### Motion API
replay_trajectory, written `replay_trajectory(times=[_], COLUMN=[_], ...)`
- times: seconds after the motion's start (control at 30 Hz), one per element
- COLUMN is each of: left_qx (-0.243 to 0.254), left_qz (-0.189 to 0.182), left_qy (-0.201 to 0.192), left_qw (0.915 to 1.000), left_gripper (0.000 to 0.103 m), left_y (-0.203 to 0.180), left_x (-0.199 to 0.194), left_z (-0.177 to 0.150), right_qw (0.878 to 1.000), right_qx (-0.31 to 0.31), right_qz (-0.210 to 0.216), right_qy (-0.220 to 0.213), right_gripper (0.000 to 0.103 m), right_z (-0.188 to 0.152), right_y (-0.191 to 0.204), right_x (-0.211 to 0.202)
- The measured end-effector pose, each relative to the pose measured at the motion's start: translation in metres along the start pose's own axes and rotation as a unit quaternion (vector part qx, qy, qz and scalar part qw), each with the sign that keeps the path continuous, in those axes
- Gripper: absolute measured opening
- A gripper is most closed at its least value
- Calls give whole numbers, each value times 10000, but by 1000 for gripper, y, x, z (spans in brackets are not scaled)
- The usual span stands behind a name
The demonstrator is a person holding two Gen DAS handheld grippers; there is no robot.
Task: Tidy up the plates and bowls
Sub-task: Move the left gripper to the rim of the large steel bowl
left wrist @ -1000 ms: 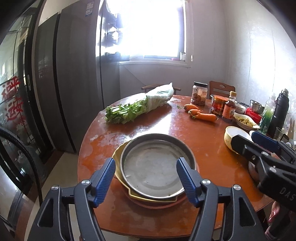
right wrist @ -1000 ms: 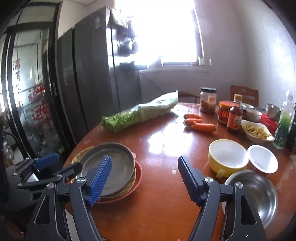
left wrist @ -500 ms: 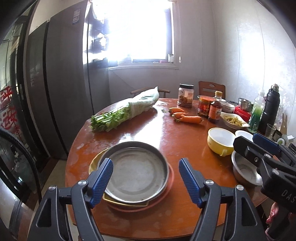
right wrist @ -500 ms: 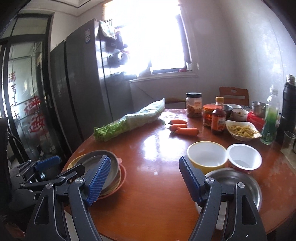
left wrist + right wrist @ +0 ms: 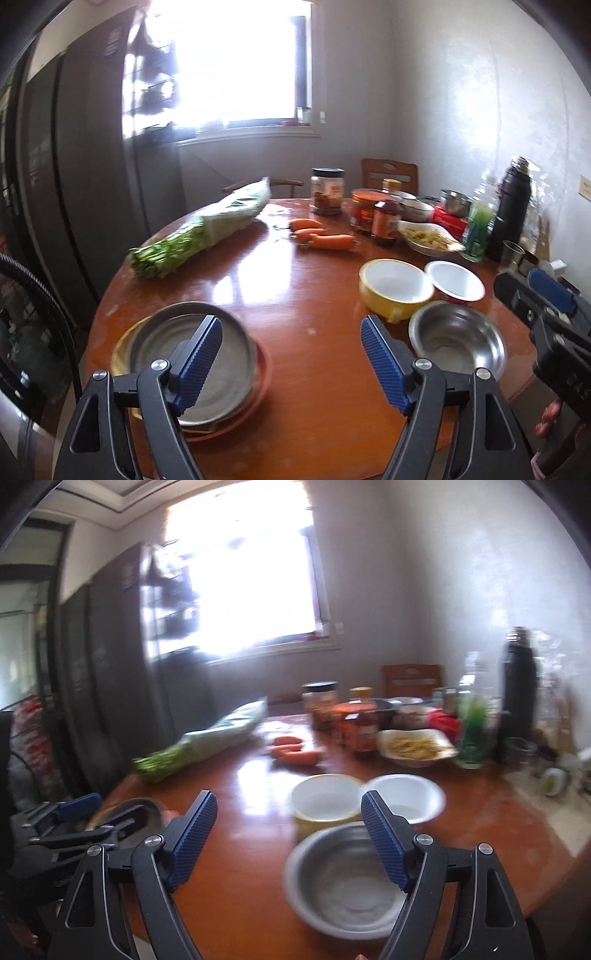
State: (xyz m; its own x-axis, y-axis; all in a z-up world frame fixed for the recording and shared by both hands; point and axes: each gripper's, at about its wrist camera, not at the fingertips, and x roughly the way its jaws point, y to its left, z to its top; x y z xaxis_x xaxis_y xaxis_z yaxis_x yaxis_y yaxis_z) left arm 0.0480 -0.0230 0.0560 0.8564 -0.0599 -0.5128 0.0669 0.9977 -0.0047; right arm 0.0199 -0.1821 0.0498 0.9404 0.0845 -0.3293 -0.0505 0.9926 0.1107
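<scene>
Both tools, left (image 5: 291,360) and right (image 5: 289,836), are opening, empty; the shallow steel bowl (image 5: 345,880) could skid across the glossy round wooden surface (image 5: 303,295) if nudged.

The plates under the metal pan (image 5: 192,354) are mostly hidden, perhaps two or three.

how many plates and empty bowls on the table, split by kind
stacked plates: 3 (steel on top, yellow, then red at the bottom)
steel bowl: 1
yellow bowl: 1
white bowl: 1
total: 6, not counting the dish of food or the bowls at the far side
</scene>
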Motion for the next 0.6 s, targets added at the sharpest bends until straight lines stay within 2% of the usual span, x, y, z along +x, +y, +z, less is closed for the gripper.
replay_trajectory(times=[0.1,0.27,0.6], left_qx=[119,194,373], left_qz=[-105,-300,-706], left_qy=[52,178,697], left_qw=[9999,9992,9944], left_gripper=[78,79,79], left_y=[-15,-35,-73], left_x=[5,17,60], left_z=[2,4,-2], right_qw=[9995,9983,9916], right_qx=[61,276,484], right_qz=[-306,-508,-986], right_qy=[-48,19,682], right_gripper=[82,83,84], right_z=[0,-5,-31], right_y=[-18,-46,-87], right_x=[-5,-7,19])
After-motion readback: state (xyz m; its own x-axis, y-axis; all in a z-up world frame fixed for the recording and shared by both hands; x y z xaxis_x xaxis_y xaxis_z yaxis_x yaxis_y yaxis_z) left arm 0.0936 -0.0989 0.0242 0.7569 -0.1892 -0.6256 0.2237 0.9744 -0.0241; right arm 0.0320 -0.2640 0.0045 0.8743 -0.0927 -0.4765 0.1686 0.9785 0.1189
